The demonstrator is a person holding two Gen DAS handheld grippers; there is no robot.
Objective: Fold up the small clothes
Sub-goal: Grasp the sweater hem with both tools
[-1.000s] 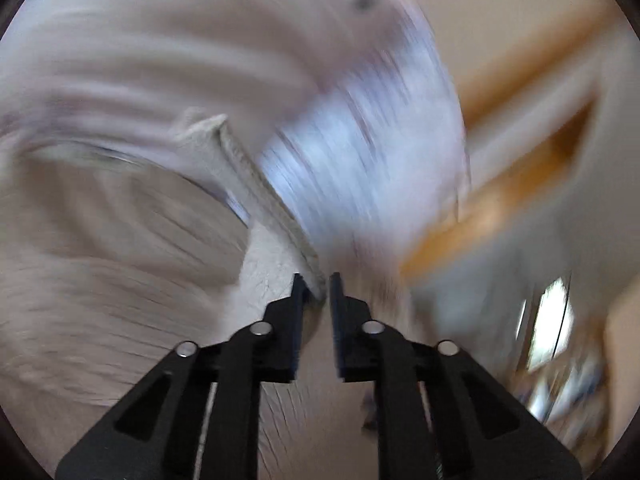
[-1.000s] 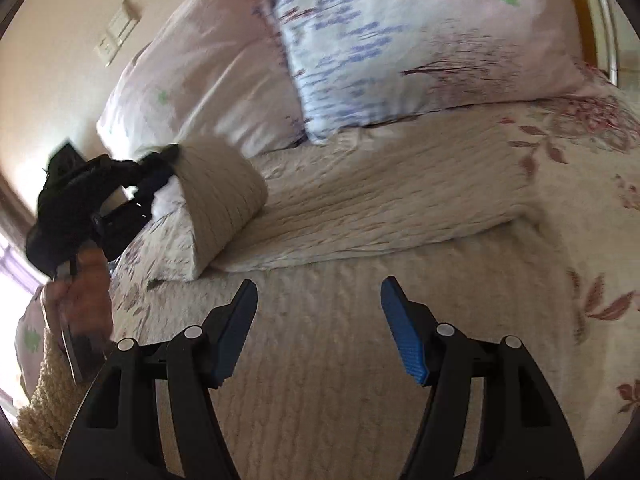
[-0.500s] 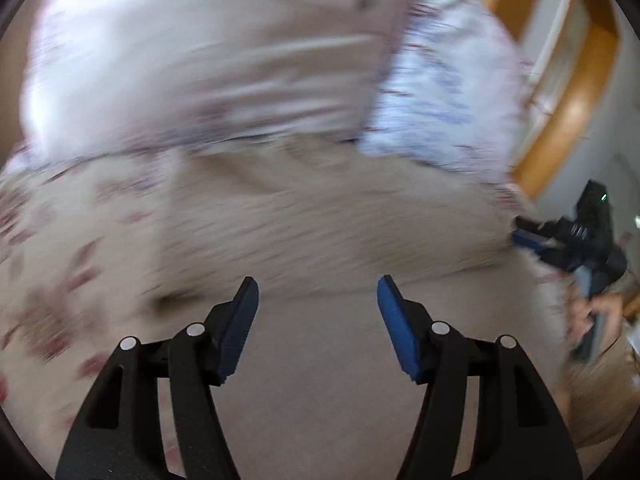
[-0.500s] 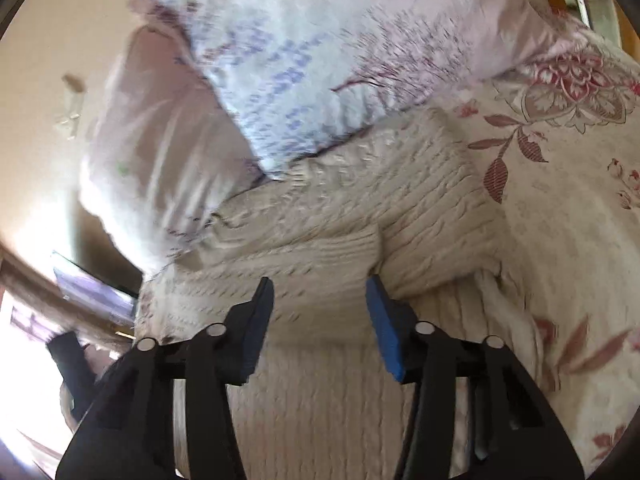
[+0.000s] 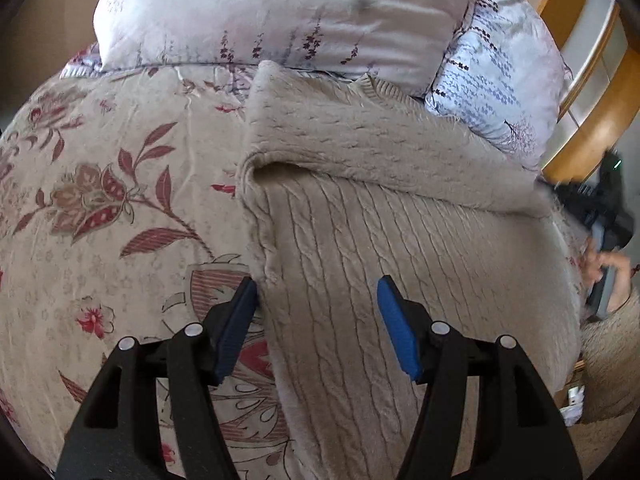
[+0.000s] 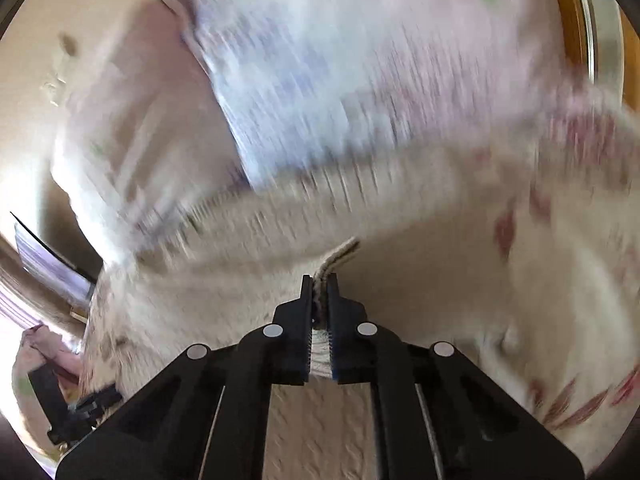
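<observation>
right gripper pinches the knit sweater edge, left gripper hangs wide open, empty; i'd carry the edge over flat.

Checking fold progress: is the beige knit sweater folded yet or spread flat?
Partly folded. The sweater has its top part doubled over the body, leaving a rolled crease; the rest lies flat on the floral bedspread.

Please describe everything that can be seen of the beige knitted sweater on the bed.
The beige cable-knit sweater lies on the floral bedspread, its far edge against the pale flowered pillows. It looks like soft, thick wool, with vertical cable ribs. Its upper part is folded down over the body, making a rounded fold at the left. The open left gripper hovers at its left edge. The right gripper is shut on a ribbed edge of the sweater.
</observation>
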